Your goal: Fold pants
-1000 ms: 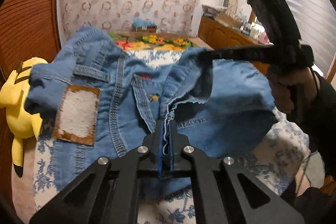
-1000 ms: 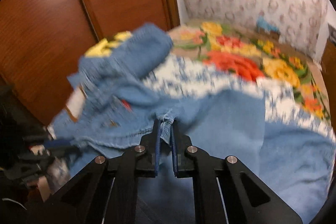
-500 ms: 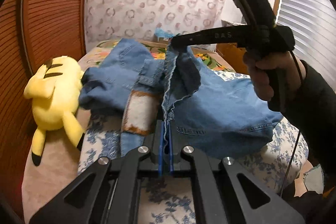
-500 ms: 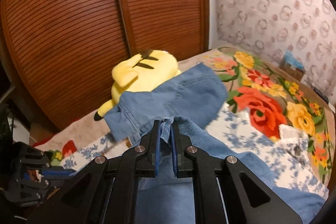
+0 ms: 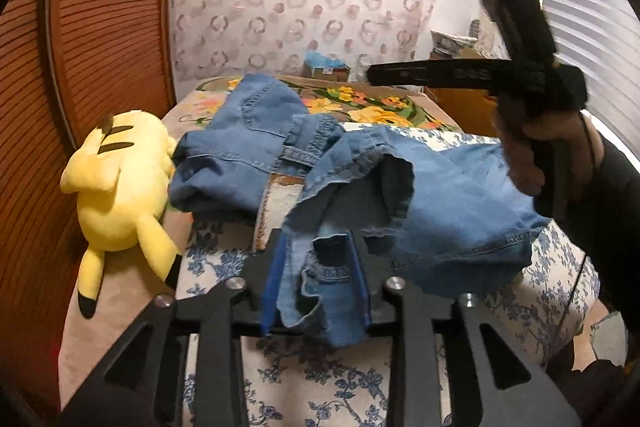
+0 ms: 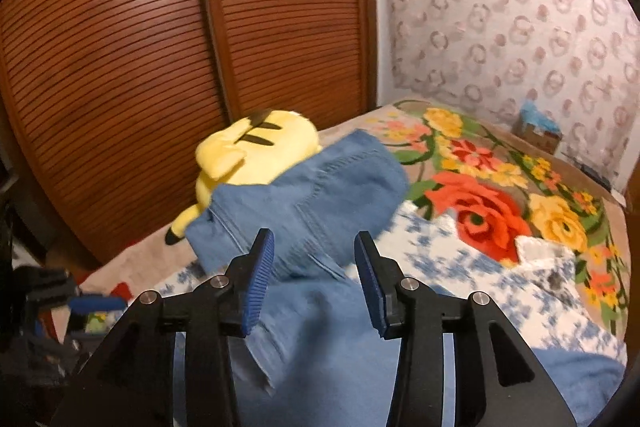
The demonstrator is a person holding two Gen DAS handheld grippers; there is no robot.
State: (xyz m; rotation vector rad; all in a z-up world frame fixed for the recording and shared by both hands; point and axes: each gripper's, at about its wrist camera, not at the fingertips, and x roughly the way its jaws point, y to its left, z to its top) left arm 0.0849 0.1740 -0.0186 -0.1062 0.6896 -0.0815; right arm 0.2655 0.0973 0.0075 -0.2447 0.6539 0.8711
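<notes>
denim pants (image 5: 440, 195) on bed | left gripper (image 5: 318, 267) opening, cloth between | right gripper (image 6: 314, 267) opening, spread

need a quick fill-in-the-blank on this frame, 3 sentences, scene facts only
1. The plush toy lying beside the jeans is ____ in colour.
2. The jeans lie on a ____ with a blue floral cover.
3. Behind the toy stand slatted doors made of ____.

Missing words: yellow; bed; wood

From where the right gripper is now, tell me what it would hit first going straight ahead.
Most likely the blue jeans, seen between the opening jaws of the right gripper; the yellow plush toy lies just beyond. Depth is unclear.
</notes>
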